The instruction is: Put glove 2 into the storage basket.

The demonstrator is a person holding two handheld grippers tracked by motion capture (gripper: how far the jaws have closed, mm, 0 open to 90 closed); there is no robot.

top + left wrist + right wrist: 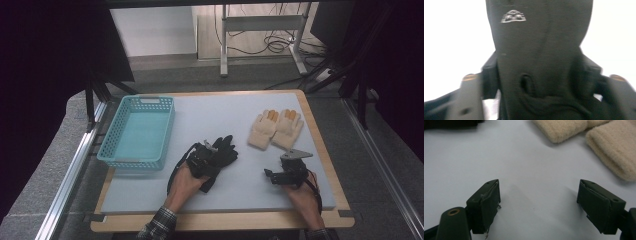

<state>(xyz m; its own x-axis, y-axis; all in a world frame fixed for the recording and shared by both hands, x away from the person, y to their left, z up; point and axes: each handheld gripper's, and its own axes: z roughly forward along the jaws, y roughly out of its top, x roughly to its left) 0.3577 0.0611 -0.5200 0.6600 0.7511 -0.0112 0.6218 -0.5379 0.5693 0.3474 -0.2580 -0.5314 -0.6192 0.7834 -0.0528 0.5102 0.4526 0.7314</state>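
While the left gripper (209,152) rests over the cuff end of the black glove (222,150), its jaws stand on either side of the fabric, as the left gripper view shows: the dark knit runs up between the two black jaws, a small silver logo (513,17) near the top. The jaws appear drawn in against the cuff, pinching it (the blur at the jaw edges leaves the firmness of that contact a judgement). Gripping at the cuff makes sense, since the bunched hem there offers a thicker fold than the flat fingers, which point away toward the far side of the mat.

The black glove lies near the middle of the grey mat (215,112), just right of the turquoise basket (137,131). The pair of cream gloves (276,128) lies side by side, well apart to the right, fingers away from the person.

The right gripper (270,175) sits low at the near right of the mat, its jaws spread wide with nothing between them; the right gripper view shows bare mat in the gap and the cream cuffs beyond. It appears parked clear of the left hand's work.

The basket holds nothing: its floor is visible through the mesh walls. Its nearness to the black glove suggests it is the destination.
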